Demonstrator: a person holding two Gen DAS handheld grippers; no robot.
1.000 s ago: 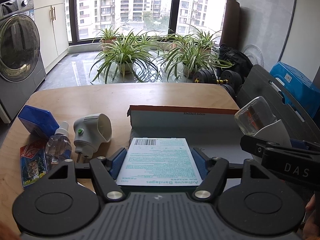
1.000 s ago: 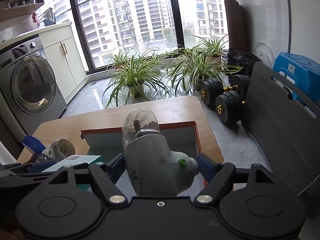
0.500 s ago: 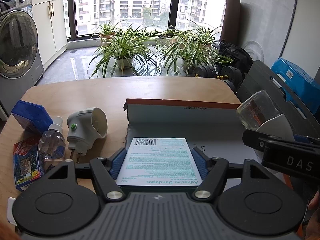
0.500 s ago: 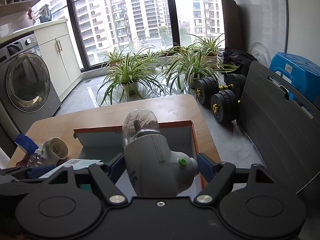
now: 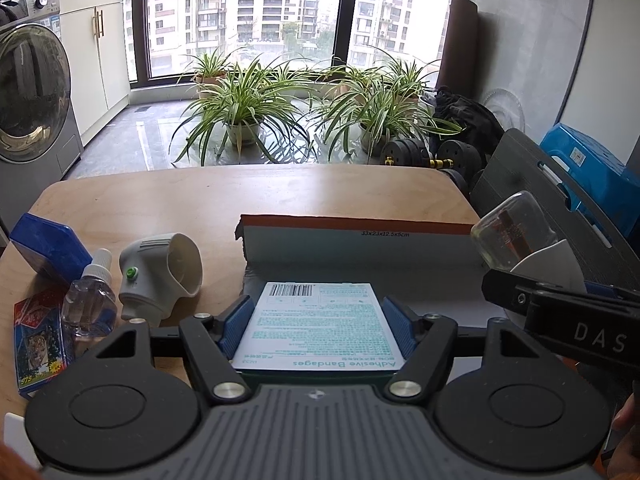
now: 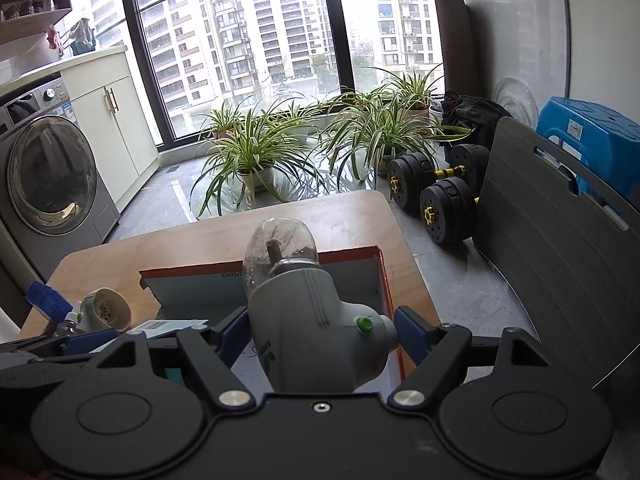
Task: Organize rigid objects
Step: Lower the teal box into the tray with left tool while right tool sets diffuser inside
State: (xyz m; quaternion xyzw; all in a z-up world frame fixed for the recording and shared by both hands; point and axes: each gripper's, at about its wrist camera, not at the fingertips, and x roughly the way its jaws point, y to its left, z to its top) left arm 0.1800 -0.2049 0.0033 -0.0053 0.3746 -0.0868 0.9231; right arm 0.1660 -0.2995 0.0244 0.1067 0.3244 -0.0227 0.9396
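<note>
Two held items: flat teal-printed bandage box; white plug-in diffuser, clear bottle.

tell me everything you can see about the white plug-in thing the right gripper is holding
The plug-in device is a white, matte plastic body with ridged lines and a small green button. A clear, nearly empty bottle with a dark wick is fixed to its far end. It points away, tilted, above the open box, clamped sideways between the right gripper's blue pads.

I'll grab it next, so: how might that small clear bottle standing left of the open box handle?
The small clear bottle looks light and probably hard plastic. Narrow and upright with a tall white cap, it would likely tip if nudged. Its smooth rounded body may slip and, once down, roll.
</note>
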